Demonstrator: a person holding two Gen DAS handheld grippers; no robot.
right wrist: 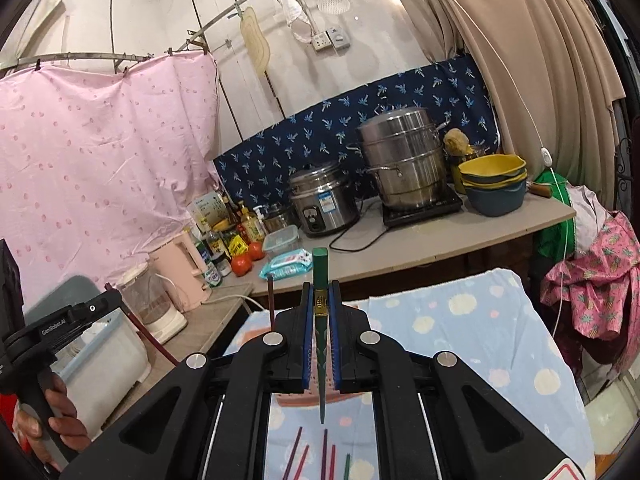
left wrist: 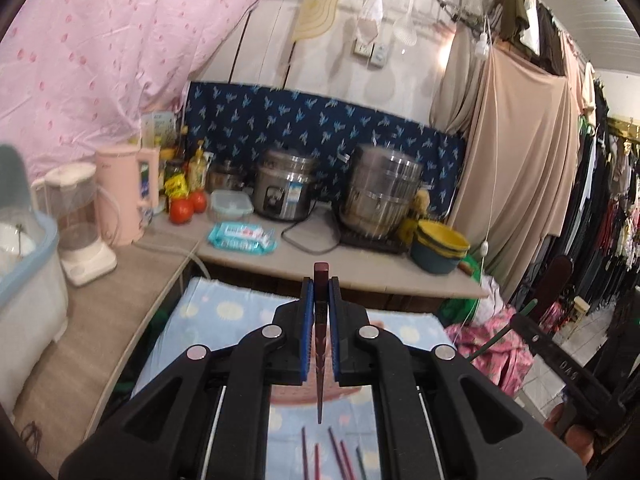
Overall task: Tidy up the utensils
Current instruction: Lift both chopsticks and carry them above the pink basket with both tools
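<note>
My left gripper (left wrist: pixel 320 286) is shut on a dark red chopstick (left wrist: pixel 320 344), held upright with its thick end up, above the blue patterned cloth (left wrist: pixel 224 312). My right gripper (right wrist: pixel 320 289) is shut on a green chopstick (right wrist: pixel 320 280) with a gold band, also upright. Several loose red, purple and green chopsticks (left wrist: pixel 336 456) lie on the cloth below the grippers; they also show in the right wrist view (right wrist: pixel 320 456). The left gripper's handle (right wrist: pixel 52 332) and its red chopstick (right wrist: pixel 271 300) show at the left of the right wrist view.
A counter (left wrist: pixel 360 276) behind the cloth holds a rice cooker (left wrist: pixel 286 188), a steel steamer pot (left wrist: pixel 380 196), stacked yellow and blue bowls (left wrist: pixel 438 248), a wipes pack (left wrist: pixel 242 236), tomatoes (left wrist: pixel 182 210) and bottles. A pink kettle (left wrist: pixel 124 192), a blender (left wrist: pixel 78 220) and a plastic bin (left wrist: pixel 24 272) stand left.
</note>
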